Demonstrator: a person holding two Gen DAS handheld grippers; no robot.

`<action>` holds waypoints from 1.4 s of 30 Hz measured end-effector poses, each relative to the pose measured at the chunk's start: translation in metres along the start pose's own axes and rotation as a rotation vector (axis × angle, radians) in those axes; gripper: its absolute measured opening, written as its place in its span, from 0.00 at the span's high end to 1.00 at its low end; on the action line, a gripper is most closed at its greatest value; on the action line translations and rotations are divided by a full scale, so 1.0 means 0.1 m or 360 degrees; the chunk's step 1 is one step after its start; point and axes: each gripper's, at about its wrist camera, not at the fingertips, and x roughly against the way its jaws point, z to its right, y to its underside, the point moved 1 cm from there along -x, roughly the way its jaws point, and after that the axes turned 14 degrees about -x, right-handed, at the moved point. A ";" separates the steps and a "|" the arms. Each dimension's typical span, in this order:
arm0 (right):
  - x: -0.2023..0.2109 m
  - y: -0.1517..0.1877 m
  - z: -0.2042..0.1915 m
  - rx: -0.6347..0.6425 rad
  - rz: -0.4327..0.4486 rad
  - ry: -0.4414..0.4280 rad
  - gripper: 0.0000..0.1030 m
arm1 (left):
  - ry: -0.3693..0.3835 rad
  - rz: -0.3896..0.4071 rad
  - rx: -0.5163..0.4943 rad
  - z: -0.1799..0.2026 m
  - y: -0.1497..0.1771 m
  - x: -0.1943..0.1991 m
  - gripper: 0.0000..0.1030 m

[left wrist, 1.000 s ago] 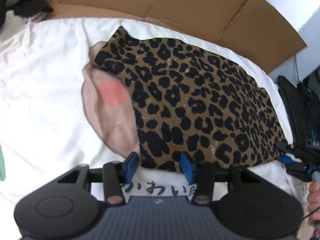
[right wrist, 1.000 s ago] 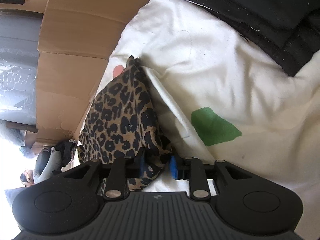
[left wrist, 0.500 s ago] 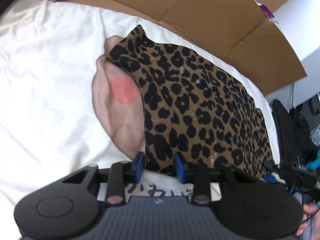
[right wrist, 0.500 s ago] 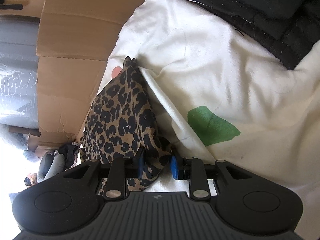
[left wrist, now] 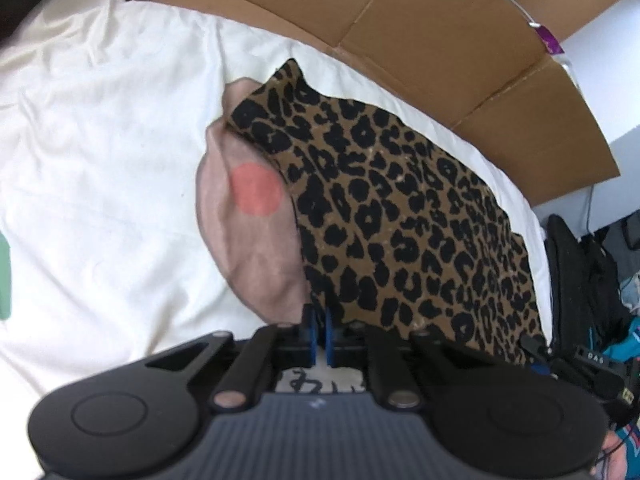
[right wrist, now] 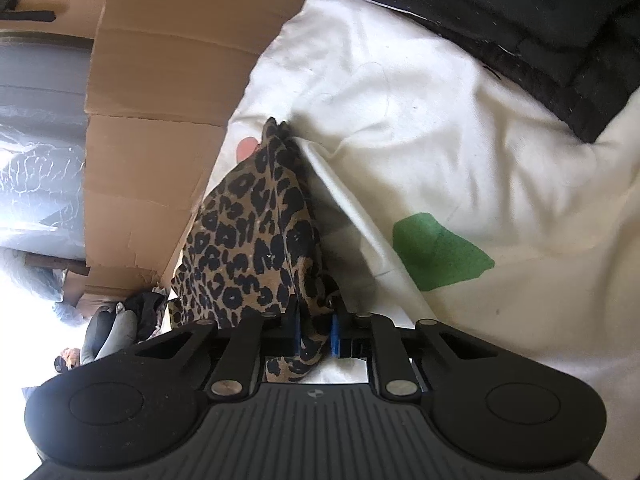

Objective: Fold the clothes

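One leopard-print garment [left wrist: 404, 236] on white sheet [left wrist: 100, 152]. Left gripper [left wrist: 319, 334] fingers nearly closed at its hem; right gripper [right wrist: 315, 330] fingers pinching bunched edge.

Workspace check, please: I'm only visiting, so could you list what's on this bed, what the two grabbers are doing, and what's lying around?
Surface: white sheet with a green patch and a pink patch.
Job's things: leopard-print garment, lying mostly flat.
Clutter: black fabric at the sheet's far edge.
Grippers: left gripper has its fingers nearly closed at the garment's near edge; right gripper is shut on a bunched corner.
Cables: dark cables beside the bed.
Surroundings: flattened cardboard along the bed; a hand at the edge of the left view.
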 end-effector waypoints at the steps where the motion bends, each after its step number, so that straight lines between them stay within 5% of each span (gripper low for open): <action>1: 0.01 0.01 -0.01 0.0003 -0.0002 -0.0003 0.89 | 0.0000 -0.0009 -0.0004 0.00 -0.02 0.02 0.96; 27: 0.26 0.57 -0.12 0.0212 -0.0288 0.0049 0.90 | -0.0124 -0.0178 -0.0062 0.16 -0.20 0.33 0.97; 42: 0.41 0.39 -0.29 0.0310 -0.0177 0.0035 0.90 | -0.0049 -0.0381 -0.0085 0.42 -0.21 -0.07 0.97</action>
